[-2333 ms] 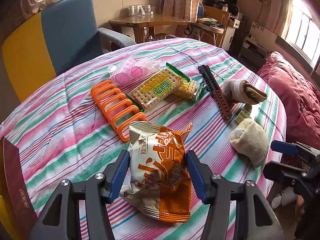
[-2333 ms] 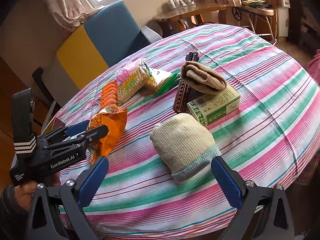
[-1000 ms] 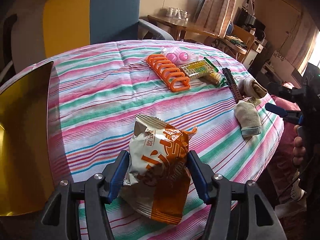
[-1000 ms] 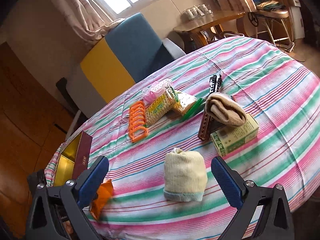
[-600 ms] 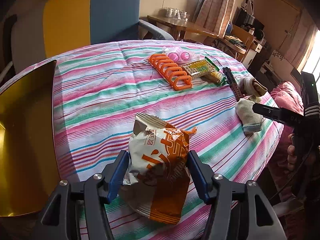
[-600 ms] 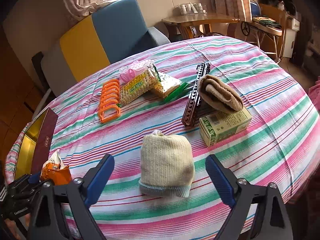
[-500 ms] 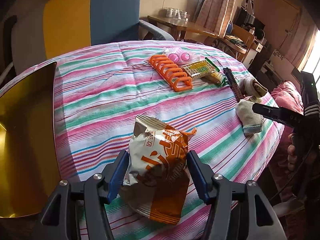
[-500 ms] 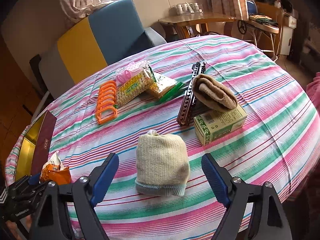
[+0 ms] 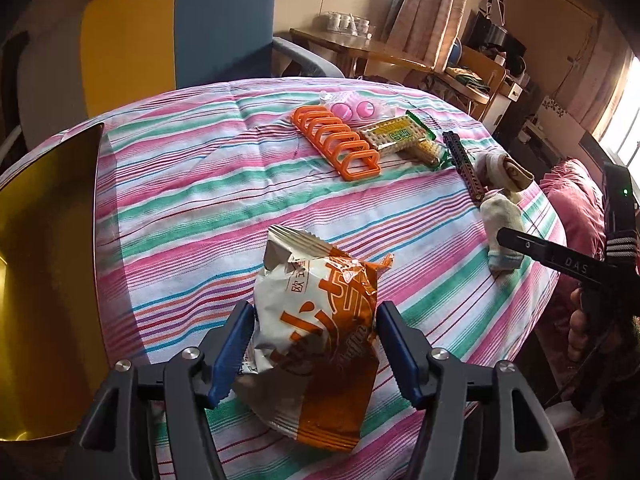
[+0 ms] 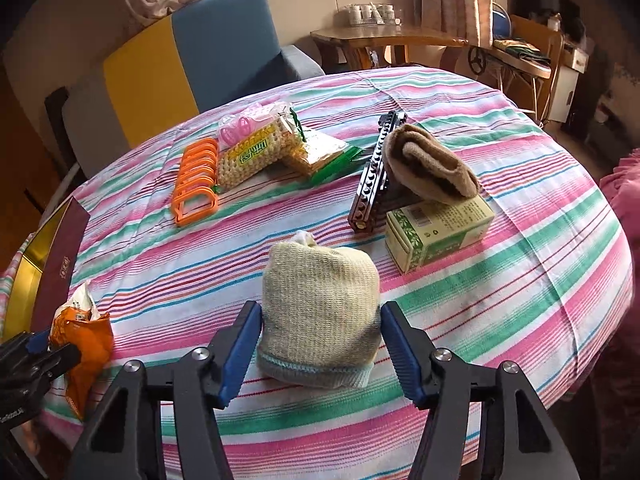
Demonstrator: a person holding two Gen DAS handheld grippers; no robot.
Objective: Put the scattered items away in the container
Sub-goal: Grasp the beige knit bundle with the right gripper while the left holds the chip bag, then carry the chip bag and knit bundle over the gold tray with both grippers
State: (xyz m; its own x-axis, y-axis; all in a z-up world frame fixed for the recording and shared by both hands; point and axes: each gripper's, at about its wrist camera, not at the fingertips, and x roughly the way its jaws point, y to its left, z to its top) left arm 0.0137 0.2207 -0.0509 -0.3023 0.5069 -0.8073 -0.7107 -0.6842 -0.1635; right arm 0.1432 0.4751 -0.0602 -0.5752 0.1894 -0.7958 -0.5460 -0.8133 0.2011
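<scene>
Orange-and-white foil of the snack bag [image 9: 316, 320] is clamped between the jaws of the left gripper [image 9: 316, 344], just right of the gold-lined box [image 9: 44, 280], the landmark at the table's edge. Carrying to the box is judged the step in hand; a short leftward swing over its rim is called for. The right gripper [image 10: 320, 344] has its jaws closed against the cream sock [image 10: 320, 312], well right of the box.

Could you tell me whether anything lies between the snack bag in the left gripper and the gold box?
Nothing visible does. The snack bag, held in the left gripper, has only bare striped tablecloth between it and the gold box.
</scene>
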